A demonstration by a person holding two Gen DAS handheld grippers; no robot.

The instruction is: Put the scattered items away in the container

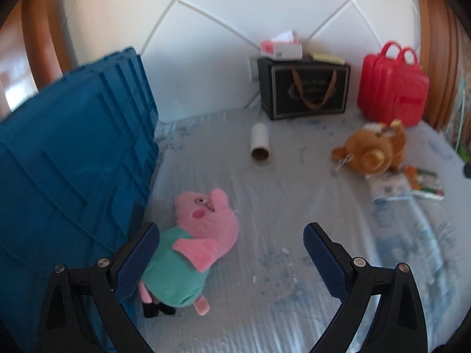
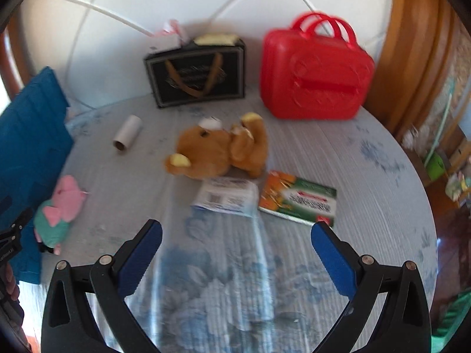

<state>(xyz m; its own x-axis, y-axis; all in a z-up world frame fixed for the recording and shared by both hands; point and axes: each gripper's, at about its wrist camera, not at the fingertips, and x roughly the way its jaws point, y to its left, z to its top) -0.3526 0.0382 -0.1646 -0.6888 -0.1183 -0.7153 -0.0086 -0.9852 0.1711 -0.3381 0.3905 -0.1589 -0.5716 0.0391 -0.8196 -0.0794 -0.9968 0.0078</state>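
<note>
Hovering low over the patterned bedspread [image 1: 294, 200], the left gripper [image 1: 231, 253] has its jaws spread wide and holds nothing. Nearest to it lies the pink pig plush [image 1: 203, 235], on its side; its teal body sits just beside the left blue pad, and its head points away toward the far side. Touching or nearly touching the plush on the left stands the blue crate [image 1: 73, 161], which I take to be the container; only its ribbed outer wall shows, so whether anything is inside it cannot be told.

The right gripper [image 2: 237, 253] is likewise released and empty, above bare bedspread. Just beyond it lie a white packet [image 2: 226, 197] and, touching it on the right, a green and orange box [image 2: 300, 200]. Right behind the packet rests the brown bear plush [image 2: 217, 153], on its back. Further left and well apart from the bear lies a cardboard tube [image 2: 128, 135].

At the far edge, against the white padded headboard [image 1: 235, 14], stand a black gift bag [image 1: 306, 91] with a tissue pack [image 1: 282, 47] on top and a red case [image 1: 394, 88] to its right.

Judging from this, the work is at an early picking step, with several items still loose. The likely next move is for the left gripper to shift left until the pig sits between its pads, close on the soft body, then lift it over the crate's rim.
</note>
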